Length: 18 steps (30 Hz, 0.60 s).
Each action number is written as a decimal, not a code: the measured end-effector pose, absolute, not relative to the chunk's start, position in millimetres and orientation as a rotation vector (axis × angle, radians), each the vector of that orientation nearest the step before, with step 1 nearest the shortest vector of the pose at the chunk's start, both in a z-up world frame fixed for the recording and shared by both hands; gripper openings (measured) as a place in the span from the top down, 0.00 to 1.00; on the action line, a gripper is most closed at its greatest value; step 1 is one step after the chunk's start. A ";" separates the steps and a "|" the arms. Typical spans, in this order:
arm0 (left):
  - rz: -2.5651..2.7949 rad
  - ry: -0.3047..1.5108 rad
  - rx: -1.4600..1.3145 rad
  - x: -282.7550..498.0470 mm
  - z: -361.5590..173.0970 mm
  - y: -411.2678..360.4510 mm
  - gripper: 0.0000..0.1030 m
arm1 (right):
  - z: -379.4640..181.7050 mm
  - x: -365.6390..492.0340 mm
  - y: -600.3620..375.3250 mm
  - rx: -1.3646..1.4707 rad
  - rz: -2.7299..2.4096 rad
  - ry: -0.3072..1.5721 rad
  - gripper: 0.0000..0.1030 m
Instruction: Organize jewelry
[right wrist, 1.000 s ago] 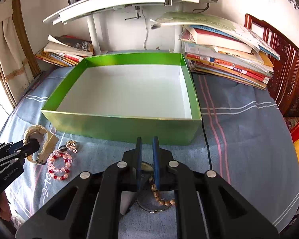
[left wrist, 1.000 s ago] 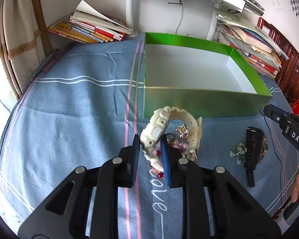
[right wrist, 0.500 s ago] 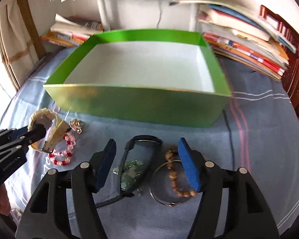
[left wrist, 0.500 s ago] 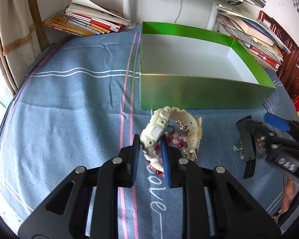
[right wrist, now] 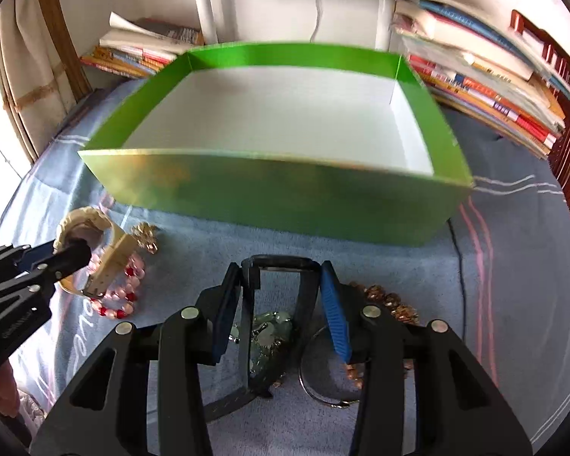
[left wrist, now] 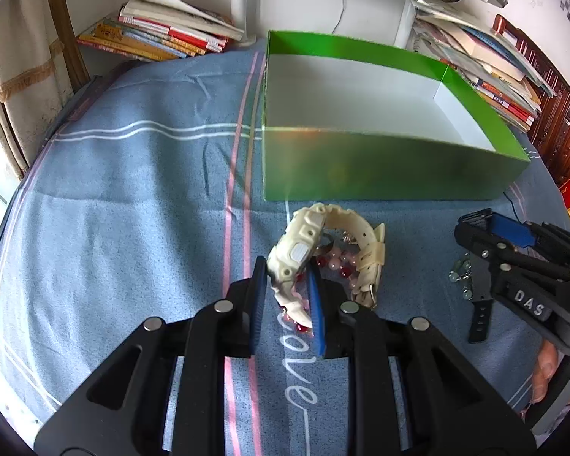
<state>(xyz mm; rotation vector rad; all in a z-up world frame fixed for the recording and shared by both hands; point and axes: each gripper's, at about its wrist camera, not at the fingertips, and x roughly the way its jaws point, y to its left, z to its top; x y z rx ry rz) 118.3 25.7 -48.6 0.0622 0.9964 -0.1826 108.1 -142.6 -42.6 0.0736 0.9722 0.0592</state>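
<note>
I had the left gripper [left wrist: 285, 277] pinched on the white watch [left wrist: 304, 243], its blue pads clamped on either side of the watch case. The watch's strap curved away toward the box [left wrist: 380, 174] and back down to a buckle resting on the cloth [left wrist: 133, 190]. A pink and red bead bracelet [left wrist: 338, 262] lay under and just beside the watch. In the right wrist view a small gold ornament [right wrist: 146, 235] sat on the cloth just beside the watch strap, on the box side.

My right gripper [right wrist: 281, 285] was closing, its jaws standing either side of the black watch [right wrist: 281, 266], which lay on the cloth just in front of the box. The left pad sat against the strap; on the right a narrow gap showed, so I logged no firm grip there. Green beads [right wrist: 269, 330] lay inside the loop of the black strap. A thin metal ring [right wrist: 315, 380] and a brown bead bracelet [right wrist: 387, 300] lay just right of the black watch, partly under the right finger.

The green box stood open on the blue cloth, white inside, with nothing visible in it. Book stacks [left wrist: 159, 34] lay behind it at both sides.
</note>
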 end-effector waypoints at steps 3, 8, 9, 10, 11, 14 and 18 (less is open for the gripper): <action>-0.197 0.965 0.067 116.5 -35.3 23.5 0.80 | -24.4 105.6 -148.5 0.085 0.063 0.929 0.58; -0.226 0.898 0.087 117.8 -5.5 15.9 0.80 | 12.5 104.4 -160.8 0.101 0.058 0.829 0.58; -0.227 0.878 0.092 119.5 2.6 14.0 0.80 | 20.6 105.0 -163.6 0.104 0.050 0.807 0.58; -0.226 0.859 0.097 120.8 9.7 12.5 0.80 | 27.0 106.0 -167.3 0.109 0.046 0.790 0.58; -0.226 0.847 0.098 122.6 14.8 12.3 0.80 | 33.8 106.8 -170.9 0.117 0.044 0.771 0.58; -0.230 0.807 0.096 128.9 34.1 8.3 0.80 | 50.0 111.7 -179.3 0.136 0.041 0.732 0.58; -0.241 0.796 0.088 150.0 46.6 1.2 0.80 | 69.5 131.8 -184.0 0.133 0.025 0.689 0.58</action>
